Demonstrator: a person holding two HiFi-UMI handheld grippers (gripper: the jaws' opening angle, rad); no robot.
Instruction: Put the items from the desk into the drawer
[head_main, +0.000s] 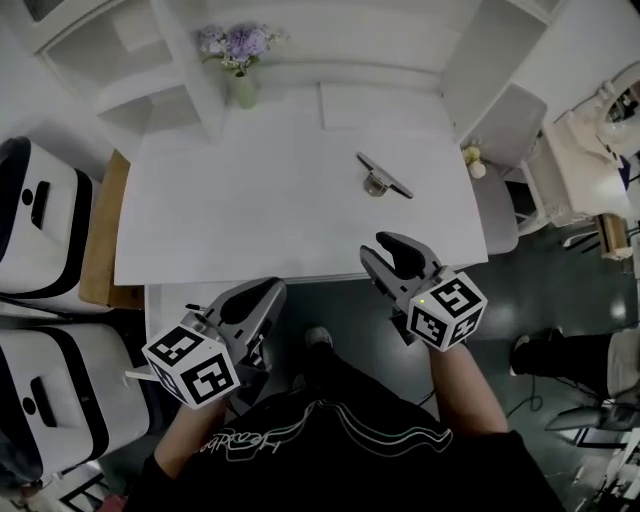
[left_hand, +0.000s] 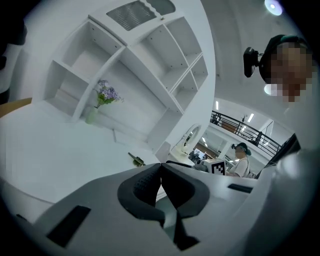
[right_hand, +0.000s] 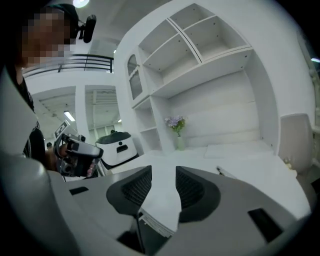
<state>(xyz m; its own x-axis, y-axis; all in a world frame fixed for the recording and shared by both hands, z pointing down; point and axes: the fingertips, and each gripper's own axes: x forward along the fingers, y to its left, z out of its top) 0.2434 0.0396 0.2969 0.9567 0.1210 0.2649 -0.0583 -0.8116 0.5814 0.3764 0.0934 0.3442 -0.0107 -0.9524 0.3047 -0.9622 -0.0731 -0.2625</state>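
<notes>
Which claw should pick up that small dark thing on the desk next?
Right. The right claw is open, empty and nearer the small dark thing; the left claw is shut and farther off.

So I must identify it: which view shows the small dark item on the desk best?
The head view: the small dark strip-shaped item lies whole on the white desk. The left gripper view shows it tiny; the right gripper view, just a sliver.
</notes>
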